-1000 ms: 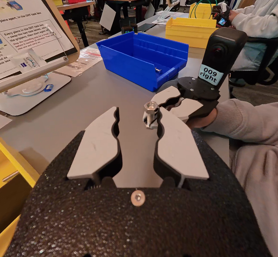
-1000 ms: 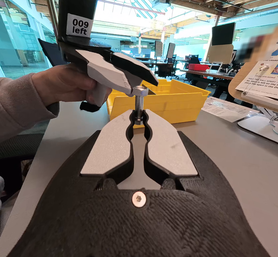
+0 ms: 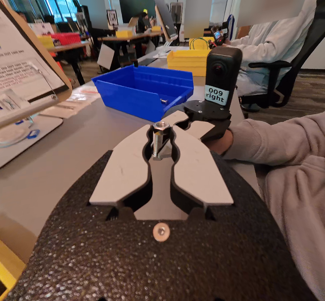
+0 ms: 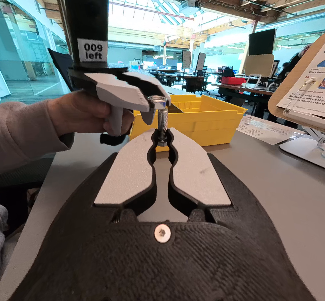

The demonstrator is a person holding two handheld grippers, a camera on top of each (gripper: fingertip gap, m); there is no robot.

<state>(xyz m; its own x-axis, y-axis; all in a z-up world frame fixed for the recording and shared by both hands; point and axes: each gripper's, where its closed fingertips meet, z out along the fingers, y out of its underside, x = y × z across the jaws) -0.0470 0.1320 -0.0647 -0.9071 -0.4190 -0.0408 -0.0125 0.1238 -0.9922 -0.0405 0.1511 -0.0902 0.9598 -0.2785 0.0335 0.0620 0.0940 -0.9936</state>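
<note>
I hold a two-finger gripper in each hand above the grey table [image 3: 75, 144]. One steel bolt [image 4: 162, 121] stands upright between them, with a hex nut [image 3: 161, 128] on its upper end.

1. Left gripper [image 3: 161, 130]: jaws narrow, pads pressed on opposite sides of the nut. In the right wrist view it reaches in from 10 o'clock and clamps the top of the assembly.
2. Right gripper [image 4: 162, 139]: jaws narrow, closed on the lower threads just above the bolt's hex head. In the left wrist view it enters from 2 o'clock, beneath my left fingers [image 3: 130, 153].
3. Progress, judged from the frames: both ends are gripped, and the nut sits at the very tip of the shank. Nut and bolt are not yet apart.
4. Surroundings: a blue bin [image 3: 140, 90] at 12 o'clock in the left view holds one small metal piece [image 3: 163, 101]. A yellow bin [image 4: 202, 114] lies just behind the bolt in the right view. A document stand [image 4: 299, 88] sits at 2 o'clock.
</note>
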